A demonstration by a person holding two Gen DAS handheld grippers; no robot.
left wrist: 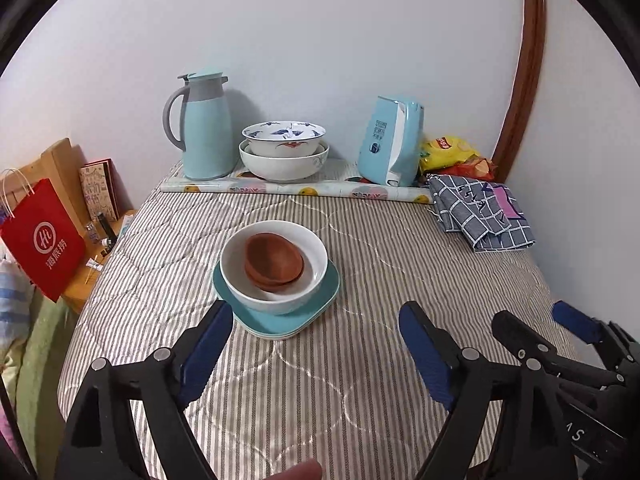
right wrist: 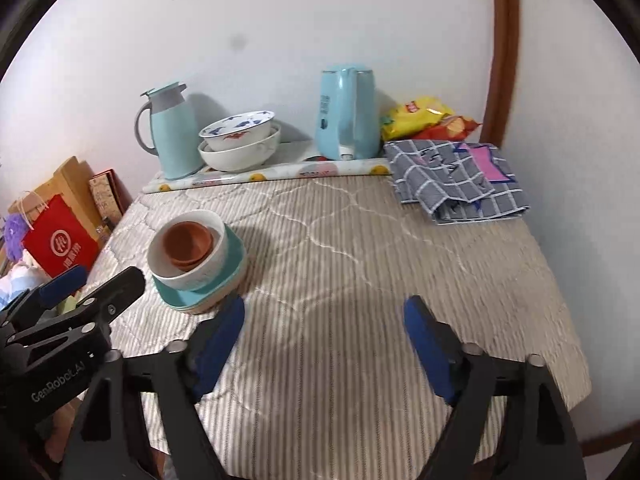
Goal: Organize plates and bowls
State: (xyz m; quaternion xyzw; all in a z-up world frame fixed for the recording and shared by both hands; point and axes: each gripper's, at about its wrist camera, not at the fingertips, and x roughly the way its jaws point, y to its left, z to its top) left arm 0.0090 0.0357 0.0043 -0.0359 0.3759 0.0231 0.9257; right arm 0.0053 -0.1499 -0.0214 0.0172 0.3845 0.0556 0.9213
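A stack stands mid-table: teal square plates [left wrist: 320,300] at the bottom, a white bowl [left wrist: 312,248] on them, brown bowls [left wrist: 274,260] nested inside. The same stack shows at the left in the right wrist view, with plates [right wrist: 236,264], white bowl [right wrist: 218,248] and brown bowls [right wrist: 186,242]. My left gripper [left wrist: 316,338] is open and empty, just in front of the stack. My right gripper [right wrist: 324,326] is open and empty, over bare cloth to the right of the stack. Each gripper shows at the edge of the other's view.
At the back by the wall stand a light-blue thermos jug [left wrist: 206,124], two nested white bowls with blue patterns [left wrist: 284,148], a blue kettle [left wrist: 392,146] and snack bags [left wrist: 452,154]. A folded checked cloth [left wrist: 480,212] lies back right. A red bag [left wrist: 42,240] is off the table's left edge.
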